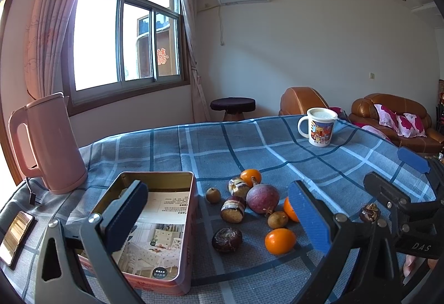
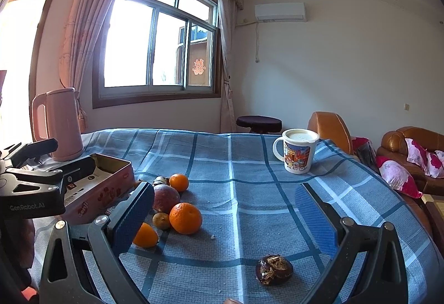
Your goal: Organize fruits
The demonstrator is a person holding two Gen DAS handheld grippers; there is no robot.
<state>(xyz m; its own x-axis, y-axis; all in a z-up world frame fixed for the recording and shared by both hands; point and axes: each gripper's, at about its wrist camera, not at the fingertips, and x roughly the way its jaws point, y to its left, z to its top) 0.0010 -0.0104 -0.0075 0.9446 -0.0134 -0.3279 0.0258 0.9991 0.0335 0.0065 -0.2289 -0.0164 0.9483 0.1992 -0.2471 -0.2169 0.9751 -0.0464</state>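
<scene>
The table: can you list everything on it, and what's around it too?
oranges: three, orange, in the fruit pile
purple fruit: one, beside the tin
dark chestnut-like fruits: several, brown; one lies apart
tin box: one, pink, open, left
kettle: one, pink, far left
mug: one, white, far side
phone: one, left edge
tablecloth: blue plaid
sofa: brown, behind
left hand-held gripper: open
right hand-held gripper: open

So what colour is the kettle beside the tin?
Pale pink all over, handle included. The kettle shows best in the left wrist view, standing behind the open tin.
</scene>
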